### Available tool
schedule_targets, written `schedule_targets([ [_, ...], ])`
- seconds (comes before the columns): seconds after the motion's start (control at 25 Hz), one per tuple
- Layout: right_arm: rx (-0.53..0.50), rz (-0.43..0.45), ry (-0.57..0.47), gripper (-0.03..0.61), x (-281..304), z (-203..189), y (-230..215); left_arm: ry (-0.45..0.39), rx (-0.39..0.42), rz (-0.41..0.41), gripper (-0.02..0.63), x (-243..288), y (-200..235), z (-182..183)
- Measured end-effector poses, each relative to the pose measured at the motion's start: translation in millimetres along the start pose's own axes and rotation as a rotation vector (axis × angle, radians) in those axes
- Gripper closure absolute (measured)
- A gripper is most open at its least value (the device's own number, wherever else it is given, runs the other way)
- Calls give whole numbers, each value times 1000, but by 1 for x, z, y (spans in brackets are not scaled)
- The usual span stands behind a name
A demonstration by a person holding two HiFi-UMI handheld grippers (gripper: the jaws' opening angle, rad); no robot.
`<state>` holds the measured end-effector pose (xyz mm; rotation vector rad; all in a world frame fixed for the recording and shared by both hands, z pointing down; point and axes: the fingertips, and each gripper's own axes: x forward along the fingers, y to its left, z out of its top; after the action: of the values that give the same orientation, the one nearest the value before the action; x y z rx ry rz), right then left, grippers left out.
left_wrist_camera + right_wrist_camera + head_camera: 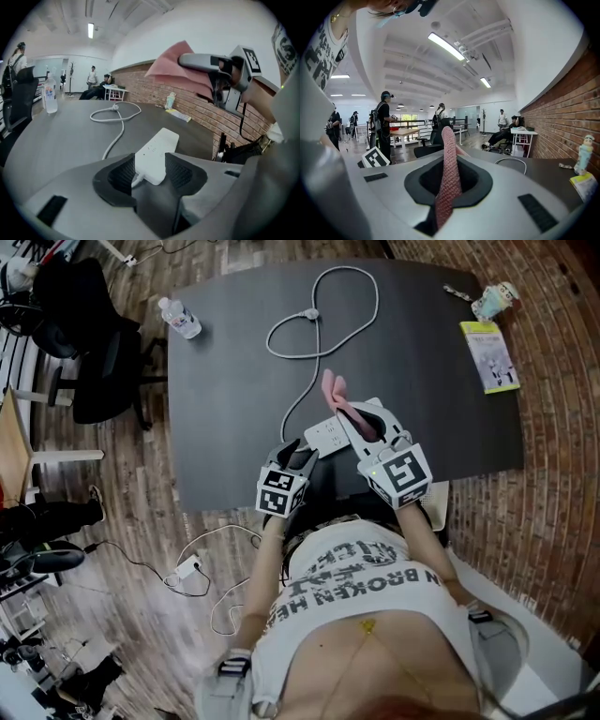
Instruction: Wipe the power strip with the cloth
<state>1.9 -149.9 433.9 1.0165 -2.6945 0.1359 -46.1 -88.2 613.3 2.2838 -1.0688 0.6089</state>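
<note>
While one power strip (157, 150) lies flat, one cloth (448, 168) hangs clamped.

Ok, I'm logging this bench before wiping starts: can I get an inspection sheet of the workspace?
Surface: dark table, wood floor around.
Job's things: white power strip flat near the table's front edge; pink cloth held in the air.
Clutter: water bottle, yellow booklet, small figurine near the far corners.
Grippers: left gripper jaws apart astride the strip's cord end; right gripper shut on the cloth.
Cables: strip's white cord looped across the table; white adapter cable on the floor.
Surroundings: brick wall, black office chair, people in the background.
</note>
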Motion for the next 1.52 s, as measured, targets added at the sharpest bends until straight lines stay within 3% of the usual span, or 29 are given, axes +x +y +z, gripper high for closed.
schedule_targets([
  [0.12, 1, 5, 17, 561, 1, -7, -1, 96, 19, -12, 395, 17, -1, -20],
  [0.28, -5, 9, 40, 561, 4, -16, -2, 233, 130, 5, 354, 38, 0, -47],
  [0.56, -24, 27, 88, 561, 11, -35, -4, 368, 248, -9, 348, 56, -5, -66],
  [0.8, -33, 43, 121, 561, 15, -47, -4, 369, 242, -37, 348, 58, -3, -68],
  [1.2, -67, 107, 157, 561, 30, -59, 11, 408, 320, -97, 353, 44, 3, -77],
  [1.52, -160, 286, 253, 561, 51, -95, 49, 417, 338, -152, 353, 34, 4, -86],
])
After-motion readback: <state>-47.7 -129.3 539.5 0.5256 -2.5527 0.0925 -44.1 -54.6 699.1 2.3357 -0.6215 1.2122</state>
